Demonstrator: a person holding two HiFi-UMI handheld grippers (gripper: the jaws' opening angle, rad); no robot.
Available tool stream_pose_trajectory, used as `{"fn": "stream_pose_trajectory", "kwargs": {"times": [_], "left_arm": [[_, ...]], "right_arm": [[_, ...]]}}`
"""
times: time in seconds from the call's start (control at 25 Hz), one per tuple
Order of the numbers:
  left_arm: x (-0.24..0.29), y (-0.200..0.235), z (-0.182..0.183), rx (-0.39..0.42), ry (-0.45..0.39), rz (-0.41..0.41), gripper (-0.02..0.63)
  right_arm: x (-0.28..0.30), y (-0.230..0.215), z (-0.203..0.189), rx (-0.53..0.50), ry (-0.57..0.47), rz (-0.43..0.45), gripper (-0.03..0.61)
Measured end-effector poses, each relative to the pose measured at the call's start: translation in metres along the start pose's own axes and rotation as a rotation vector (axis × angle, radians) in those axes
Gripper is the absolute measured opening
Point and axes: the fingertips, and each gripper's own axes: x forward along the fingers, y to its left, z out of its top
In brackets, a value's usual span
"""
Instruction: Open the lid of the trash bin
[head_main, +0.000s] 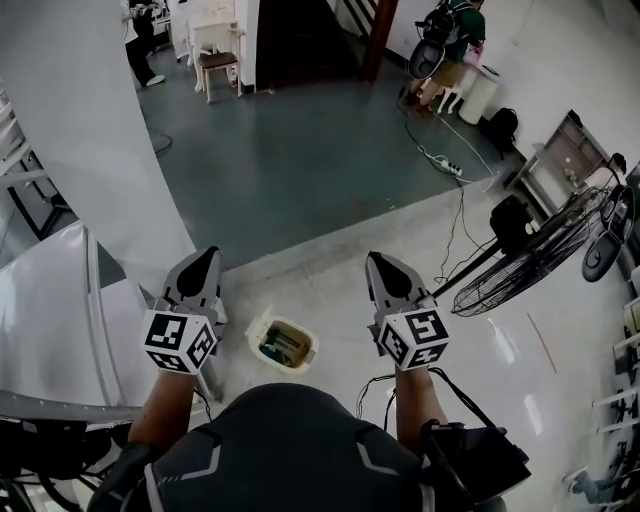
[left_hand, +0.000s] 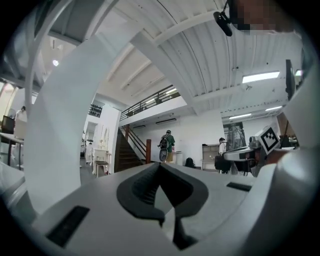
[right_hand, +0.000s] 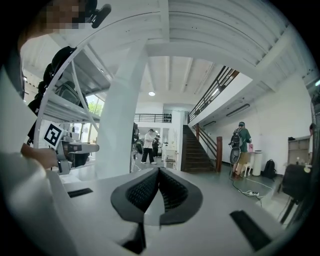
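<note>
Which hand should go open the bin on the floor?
Probably the left. In the head view, the trash bin sits slightly nearer the left gripper than the right gripper. Both are shut, empty, and aimed across the room.

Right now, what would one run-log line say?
left gripper: shut, empty | right gripper: shut, empty | trash bin: on floor between them, untouched, inside visible

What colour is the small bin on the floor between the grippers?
The small rectangular bin is cream-white, dark green inside; head view shows it best.
</note>
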Motion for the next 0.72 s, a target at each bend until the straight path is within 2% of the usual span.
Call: {"fn": "stream_pose_trajectory", "kwargs": {"times": [0.32,0.52,0.72], "left_arm": [[-0.003,0.002,-0.001,0.011,0.01,0.02,0.008],[-0.004,0.002,0.001,0.05,-0.013,0.04,0.008],[-0.008,-0.005,0.005,0.054,-0.027,0.011,0.008]], "right_arm": [[0.001,-0.001,-0.002,0.014,0.007,-0.009,0.026],[0.001,-0.003,-0.004,0.016,-0.002,-0.006,0.026],[-0.003,-0.005,-0.011,0.006,0.006,-0.025,0.026]]}}
